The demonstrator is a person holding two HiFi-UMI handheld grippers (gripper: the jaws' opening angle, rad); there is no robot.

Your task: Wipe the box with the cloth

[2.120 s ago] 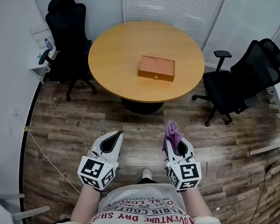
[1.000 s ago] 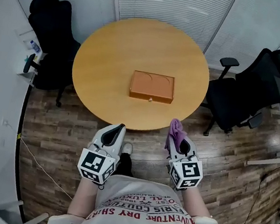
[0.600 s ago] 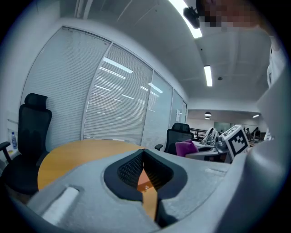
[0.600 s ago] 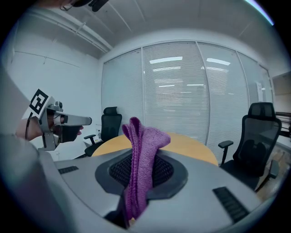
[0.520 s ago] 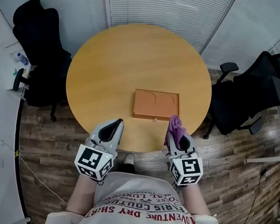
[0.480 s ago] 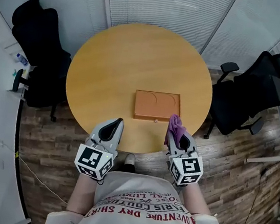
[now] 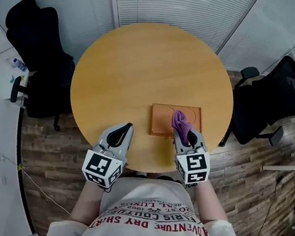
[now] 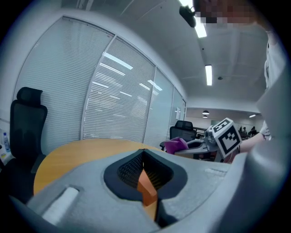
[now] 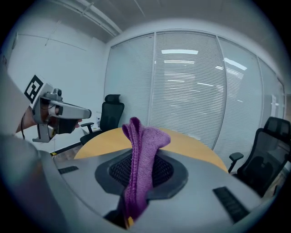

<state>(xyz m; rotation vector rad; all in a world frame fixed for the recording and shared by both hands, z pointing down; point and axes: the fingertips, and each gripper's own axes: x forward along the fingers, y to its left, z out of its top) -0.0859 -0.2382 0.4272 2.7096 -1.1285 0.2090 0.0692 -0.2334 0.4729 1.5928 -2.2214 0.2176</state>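
cloth over the box, wipe not yet begun

right gripper (image 7: 181,138) is pinched on the purple cloth (image 7: 180,123), with a loose tuft sticking out past the tips, probably so that soft fabric rather than hard jaw meets the lid. it is held over the near right part of the flat brown box (image 7: 162,119), which lies on the round table (image 7: 138,70) towards the person's edge. left gripper (image 7: 123,133) has its jaws pressed together on nothing and hovers over the table edge well left of the box, seemingly kept out of the way or ready to steady it. the head view alone shows box and cloth together, but cannot settle whether they touch. the right gripper view shows the pinch itself, cloth folded upright in the slot. the left gripper view confirms its own empty closure and catches the cloth side-on.
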